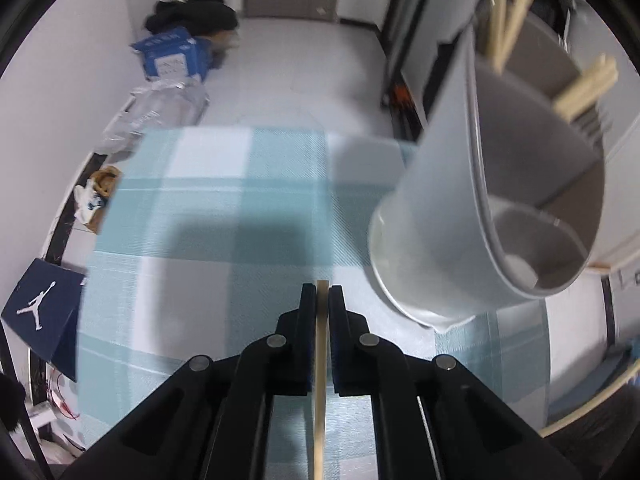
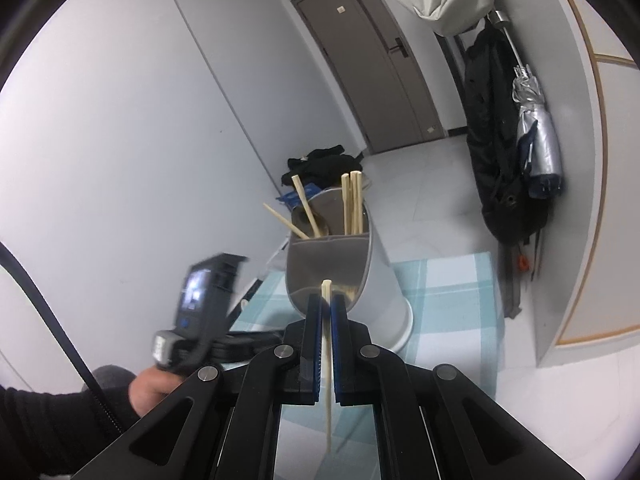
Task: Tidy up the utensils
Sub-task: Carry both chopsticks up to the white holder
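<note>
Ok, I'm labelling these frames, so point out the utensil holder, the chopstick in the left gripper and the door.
utensil holder (image 2: 370,276), right wrist view, its pale outer wall.
chopstick (image 1: 321,344), left wrist view, its shaft between the pads.
door (image 2: 372,68), right wrist view, its brown panel.

This is looking like a lived-in home — an entrance hallway with a table set up in it. A brown door (image 2: 372,72) with a handle lock is standing at about 12 o'clock in the right wrist view, and dark coats (image 2: 500,152) and a folded silver umbrella (image 2: 536,140) are hanging at 2 o'clock. A checked blue tablecloth (image 1: 208,208) is covering the table. On the pale tiled floor (image 1: 304,60), at 11 o'clock in the left wrist view, a blue carton (image 1: 172,54) and dark clothing (image 1: 192,12) are lying (a shoe box (image 1: 40,312) is sitting at 8 o'clock).
</note>
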`<state>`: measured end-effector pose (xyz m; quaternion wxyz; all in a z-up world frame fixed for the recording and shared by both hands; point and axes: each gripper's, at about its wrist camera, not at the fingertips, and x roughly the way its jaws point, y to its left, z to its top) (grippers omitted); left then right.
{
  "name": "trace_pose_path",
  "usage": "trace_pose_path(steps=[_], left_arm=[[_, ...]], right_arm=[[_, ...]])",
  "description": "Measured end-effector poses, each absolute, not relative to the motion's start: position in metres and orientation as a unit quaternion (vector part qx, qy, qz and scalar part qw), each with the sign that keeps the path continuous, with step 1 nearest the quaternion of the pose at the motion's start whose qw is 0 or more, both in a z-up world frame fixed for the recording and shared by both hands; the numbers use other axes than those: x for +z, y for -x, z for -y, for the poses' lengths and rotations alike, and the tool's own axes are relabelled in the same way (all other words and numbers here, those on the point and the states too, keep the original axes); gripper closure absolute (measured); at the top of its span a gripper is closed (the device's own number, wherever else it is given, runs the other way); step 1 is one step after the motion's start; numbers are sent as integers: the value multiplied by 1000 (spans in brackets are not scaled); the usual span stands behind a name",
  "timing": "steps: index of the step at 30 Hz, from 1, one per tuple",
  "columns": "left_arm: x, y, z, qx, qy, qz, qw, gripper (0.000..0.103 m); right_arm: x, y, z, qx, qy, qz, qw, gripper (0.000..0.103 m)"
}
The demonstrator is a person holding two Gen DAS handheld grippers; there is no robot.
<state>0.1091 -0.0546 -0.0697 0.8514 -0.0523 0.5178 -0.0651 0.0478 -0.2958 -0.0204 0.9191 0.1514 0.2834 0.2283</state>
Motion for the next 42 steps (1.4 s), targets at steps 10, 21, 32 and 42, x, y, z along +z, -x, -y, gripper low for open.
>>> trace_pose_path(steps=[10,21,32,42], left_arm=[[-31,-100,36,-63,115,-447,885,100],[-8,-76,28,-99,90,-395,909,100],[4,-65,26,-126,95,-387,909,101],[33,-55,40,-143,84,-356,920,101]], right_arm=[[-21,-43,281,224,-127,-281,924,99],[-23,-41,264,215,-103,-276,931,99],[-13,-25,253,204,-90,-255,941,99],[7,-16,254,198,-92,-240,946,100]])
